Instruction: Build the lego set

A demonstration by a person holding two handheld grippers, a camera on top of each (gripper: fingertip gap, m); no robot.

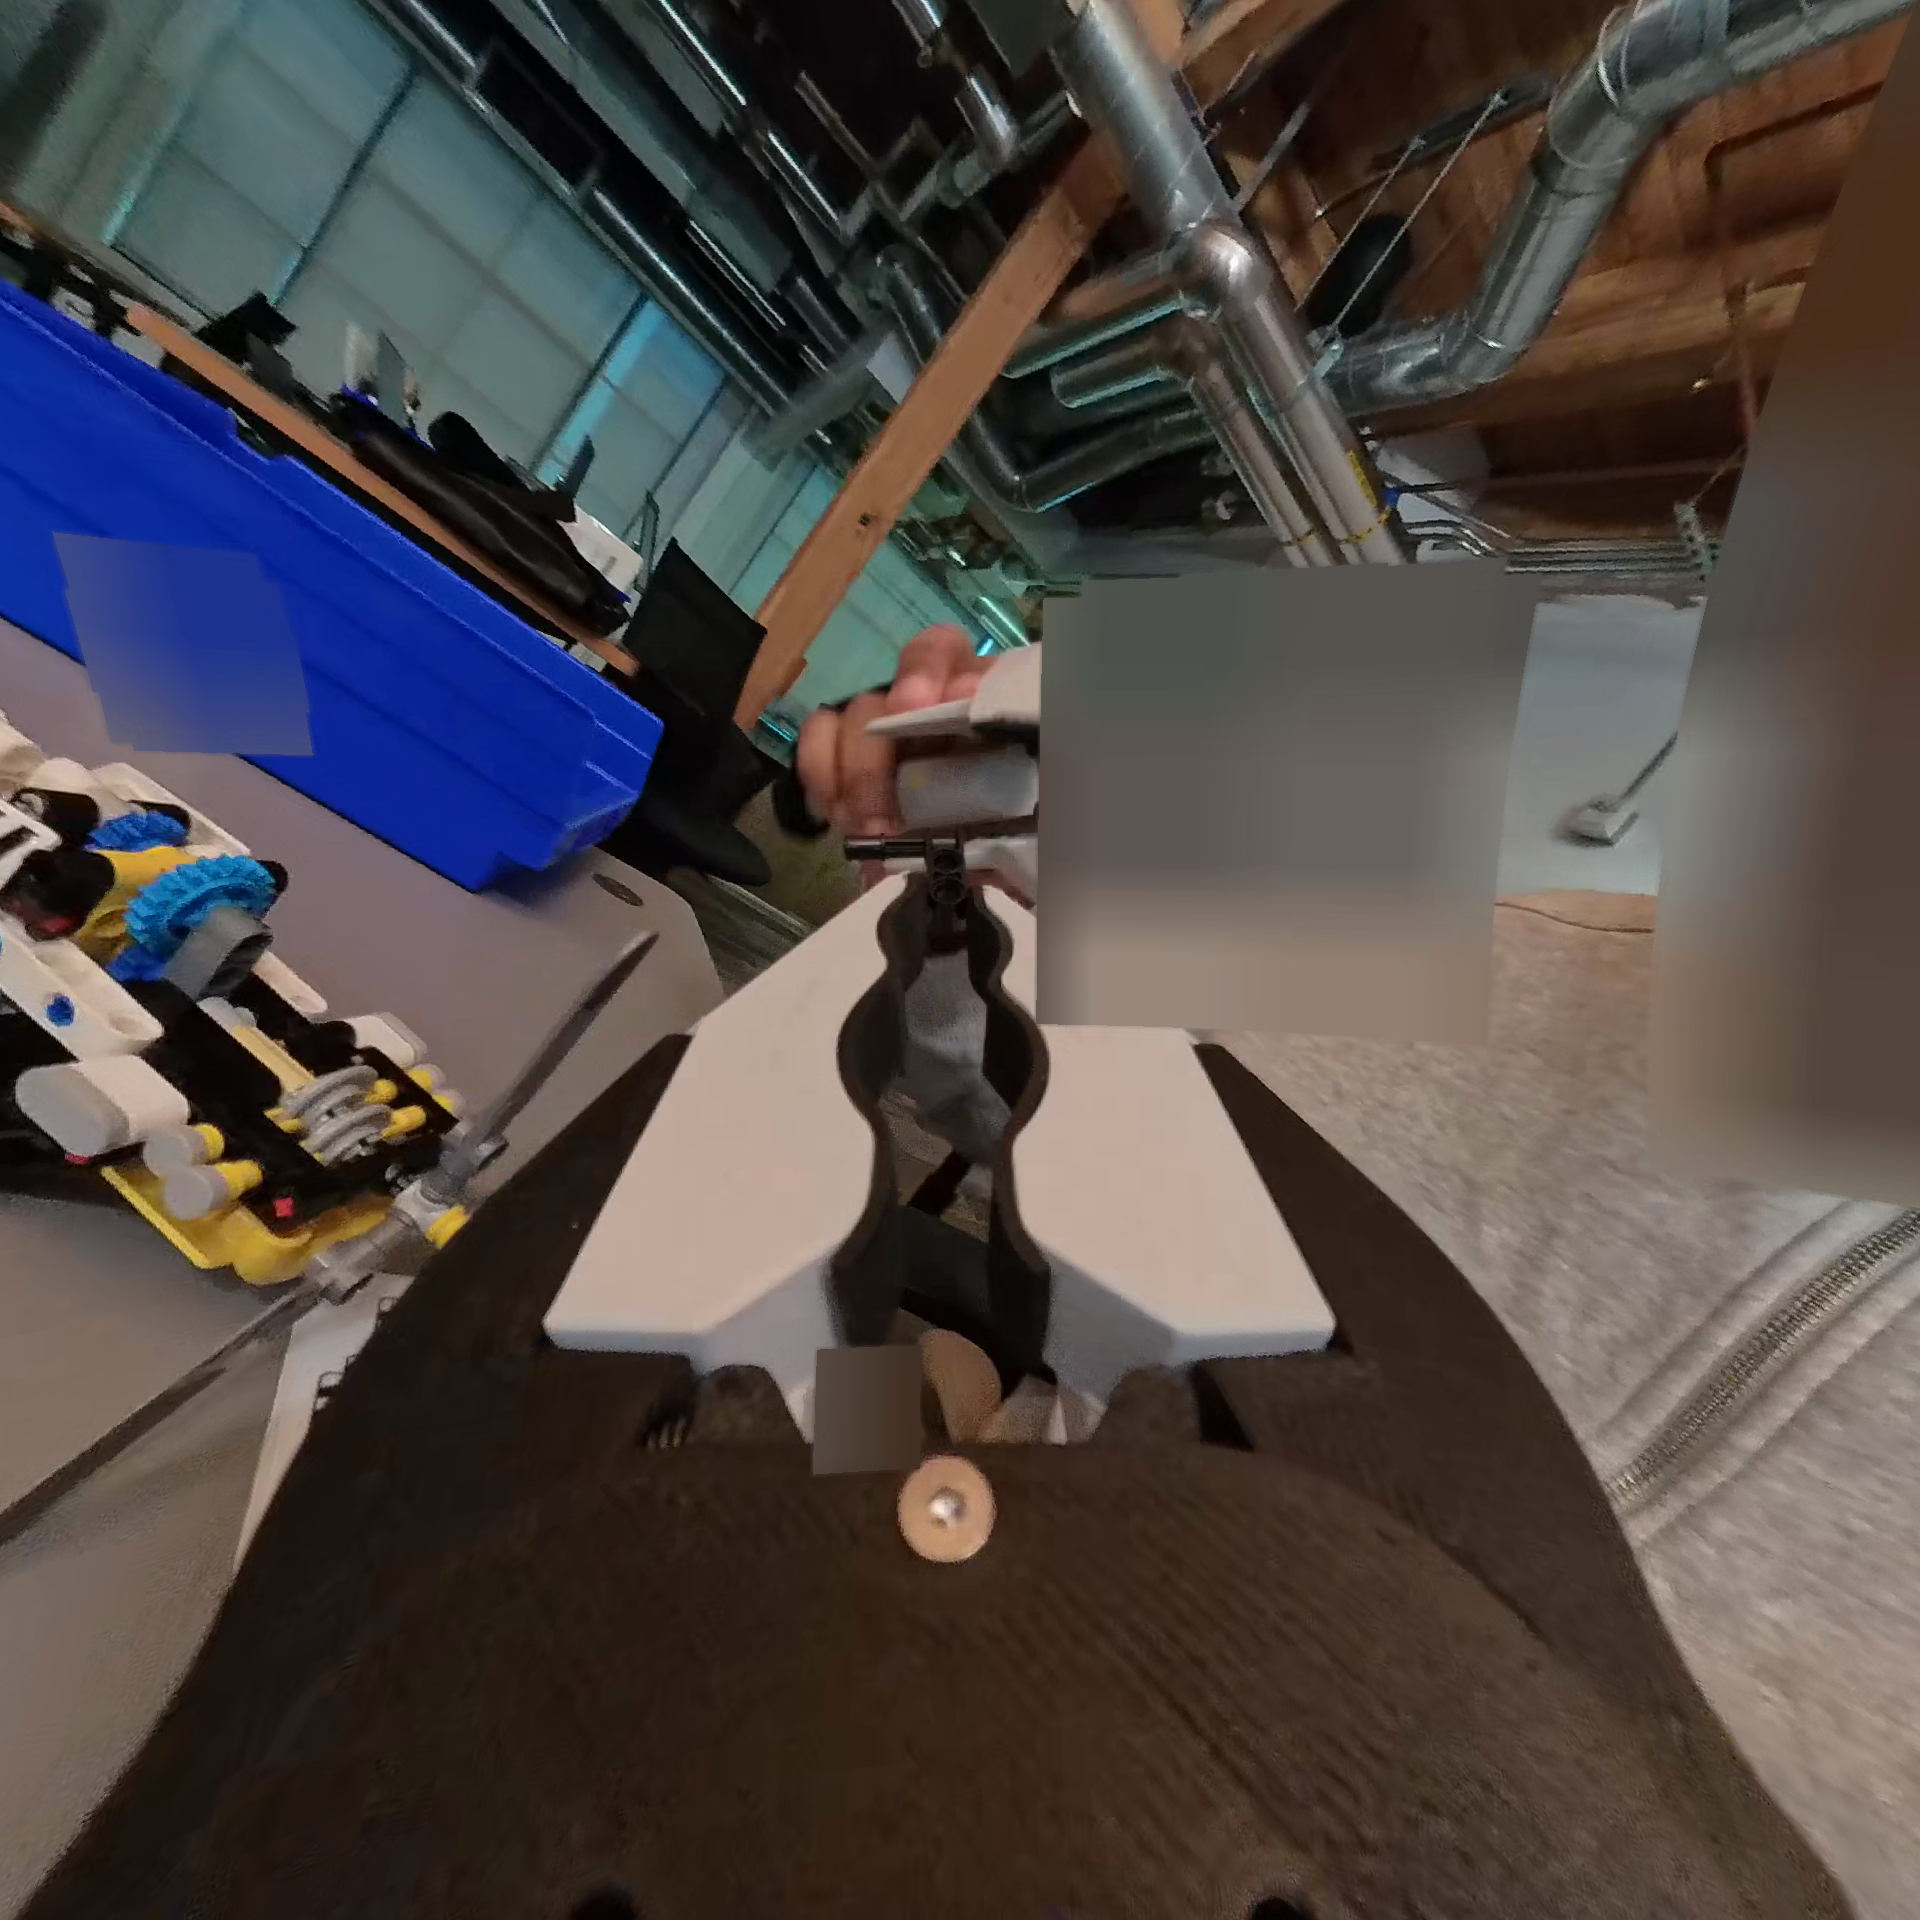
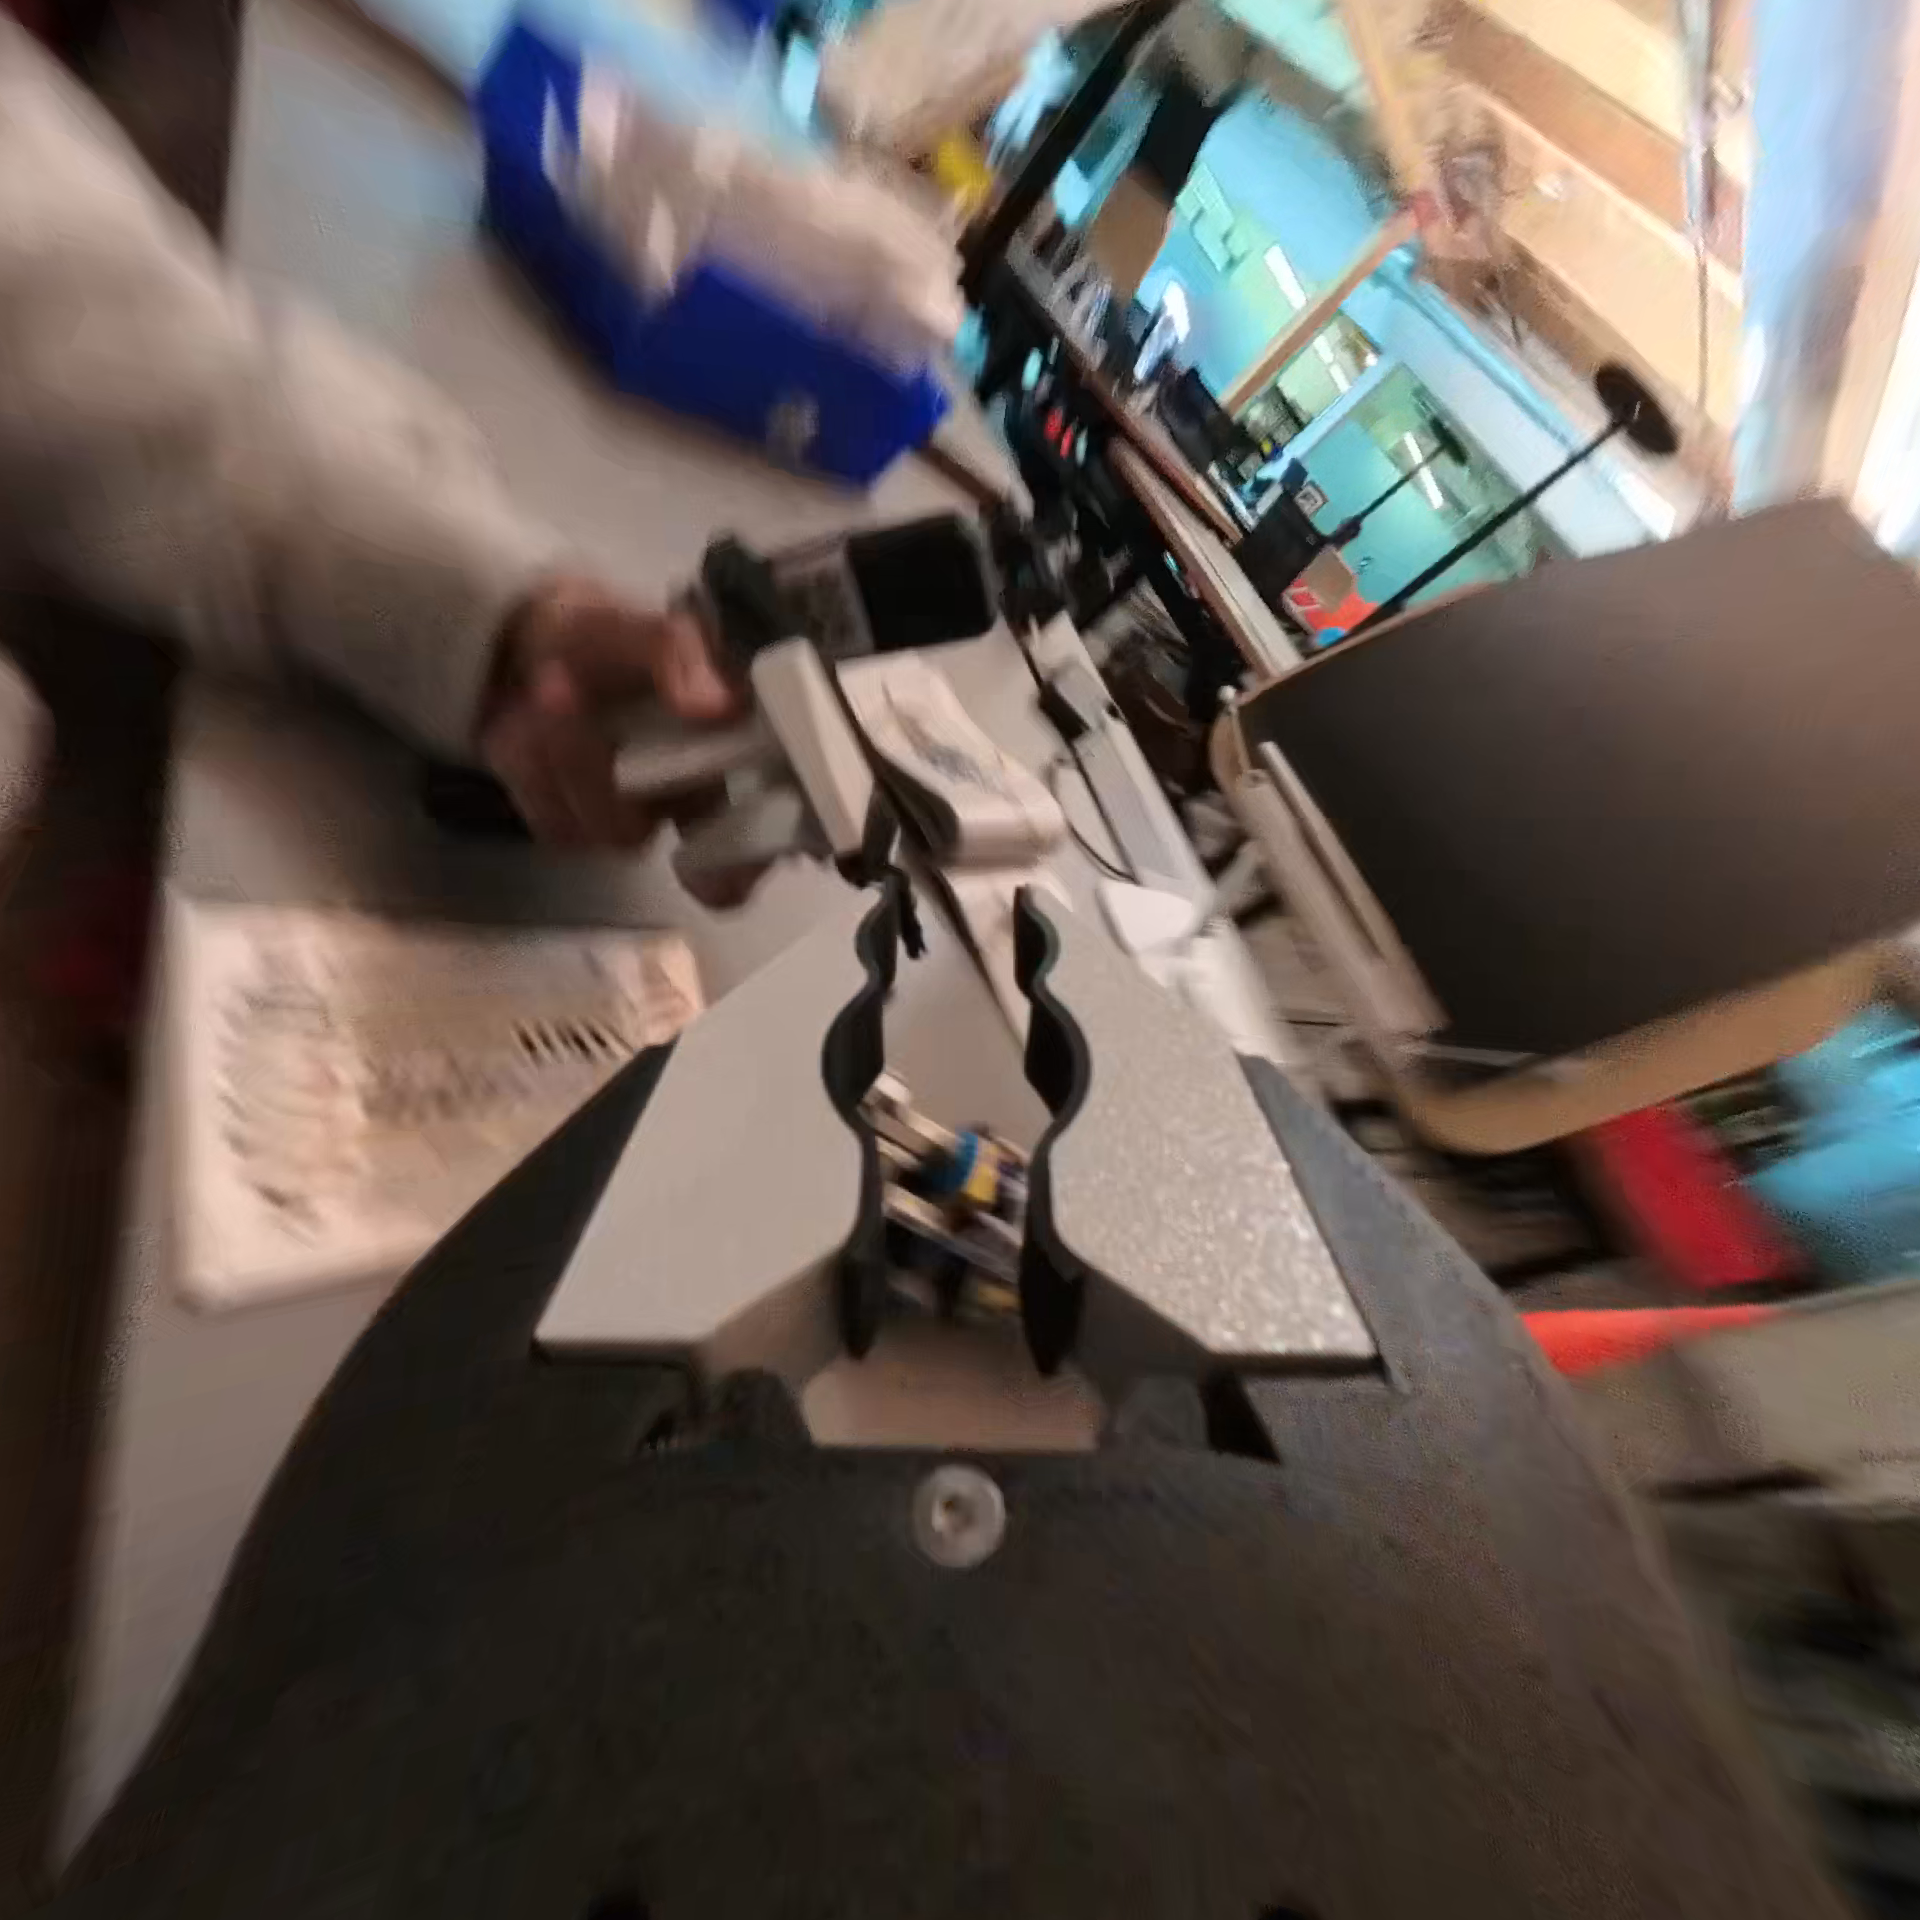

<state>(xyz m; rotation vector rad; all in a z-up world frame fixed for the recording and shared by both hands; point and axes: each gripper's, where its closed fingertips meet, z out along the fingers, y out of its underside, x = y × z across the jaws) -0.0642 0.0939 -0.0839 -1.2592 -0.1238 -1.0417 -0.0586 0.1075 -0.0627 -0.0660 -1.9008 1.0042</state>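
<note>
My left gripper (image 1: 941, 902) is shut on a small black lego piece (image 1: 940, 868), a connector with a thin cross axle, held up in the air. My right gripper (image 2: 951, 925) is open and empty. The black piece (image 2: 902, 914) sits just at its left fingertip. In the left wrist view the right gripper's grey fingers (image 1: 961, 774) face mine, one above and one below the axle, partly hidden by a blurred patch. The partly built lego model (image 1: 177, 1049), white, yellow, black with blue gears, lies on the grey table (image 1: 436, 935). It also shows between my right fingers (image 2: 961, 1184).
A blue bin (image 1: 416, 686) stands at the table's far side, also blurred in the right wrist view (image 2: 727, 301). A printed booklet (image 2: 416, 1081) lies on the table. A person's grey sleeve (image 2: 260, 468) and hand (image 2: 582, 717) hold the left gripper. The right view is motion-blurred. The tips of both grippers are at nearly the same place.
</note>
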